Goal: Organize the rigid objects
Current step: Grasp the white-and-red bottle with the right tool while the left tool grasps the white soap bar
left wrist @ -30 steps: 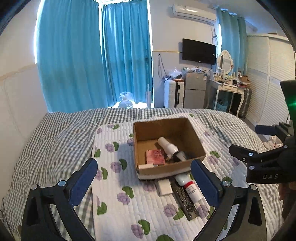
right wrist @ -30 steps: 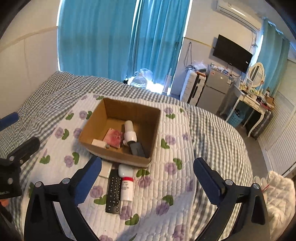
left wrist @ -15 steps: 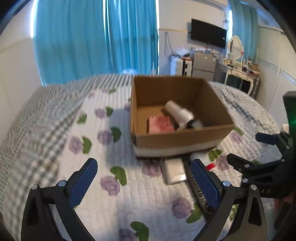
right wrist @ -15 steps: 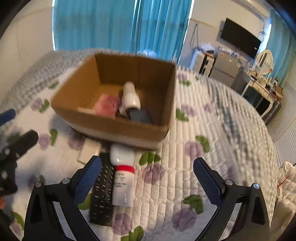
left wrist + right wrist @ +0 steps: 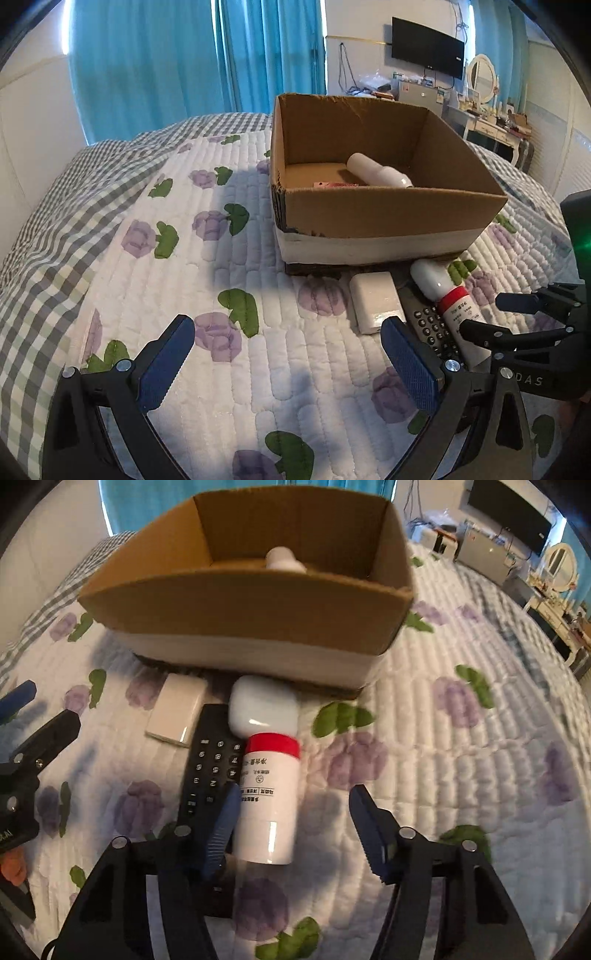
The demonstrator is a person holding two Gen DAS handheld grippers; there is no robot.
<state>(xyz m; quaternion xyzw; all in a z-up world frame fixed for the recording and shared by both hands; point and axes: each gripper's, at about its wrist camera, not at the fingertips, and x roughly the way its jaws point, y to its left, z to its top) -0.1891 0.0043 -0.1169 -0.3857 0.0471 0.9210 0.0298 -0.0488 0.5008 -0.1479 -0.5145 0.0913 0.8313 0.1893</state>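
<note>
The right gripper [image 5: 291,819] is spread wide low over the bed's quilt [image 5: 461,775], its fingers flanking the base of a white bottle with a red band [image 5: 267,794] without visible contact. The bottle lies on its side, its cap near the cardboard box [image 5: 258,602], touching a black remote [image 5: 210,771]; a white rectangular case [image 5: 177,710] lies just beside. The left gripper [image 5: 288,358] hovers wide apart over the quilt, holding nothing. Inside the box lie another white bottle [image 5: 376,175] and a pink item [image 5: 332,184].
</note>
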